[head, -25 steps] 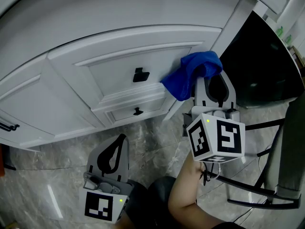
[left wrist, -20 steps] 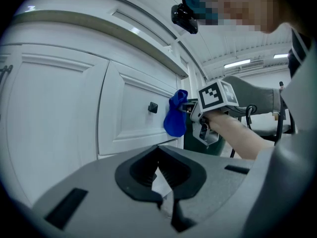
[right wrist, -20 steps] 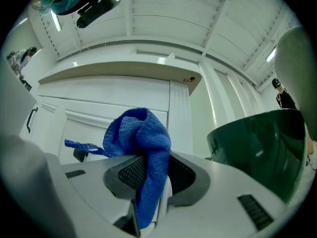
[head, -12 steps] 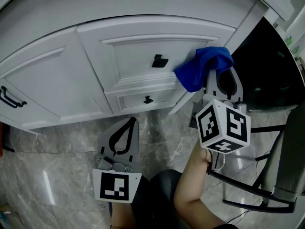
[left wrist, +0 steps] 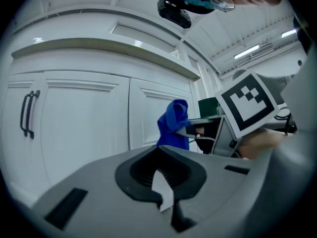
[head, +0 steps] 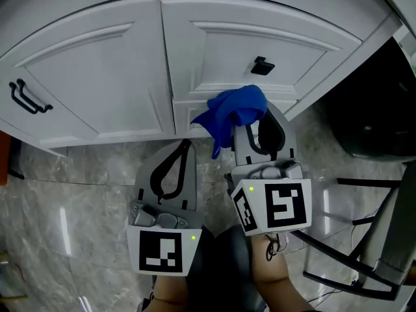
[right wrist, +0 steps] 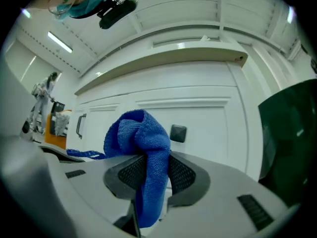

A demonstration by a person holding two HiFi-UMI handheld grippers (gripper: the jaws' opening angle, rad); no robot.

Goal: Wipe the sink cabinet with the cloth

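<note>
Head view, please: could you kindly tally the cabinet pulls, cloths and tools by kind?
Black cabinet pulls: 2 (bar handle, square knob)
Blue cloth: 1
Tools: 2 (left tool, right tool)
Total: 5

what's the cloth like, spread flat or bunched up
Bunched up: the blue cloth bulges in folds above the right gripper, whose jaws pinch it.

Your right gripper [head: 260, 126] holds the blue cloth [head: 234, 111] up to the white sink cabinet [head: 97, 64].
The cloth is bunched at the jaw tips, low on the cabinet front, just below the black knob [head: 262, 65]. Your left gripper [head: 182, 149], jaws meeting at the tips, hangs alongside over the grey marbled floor [head: 78, 200]. A black bar handle [head: 26, 97] sits far left.
</note>
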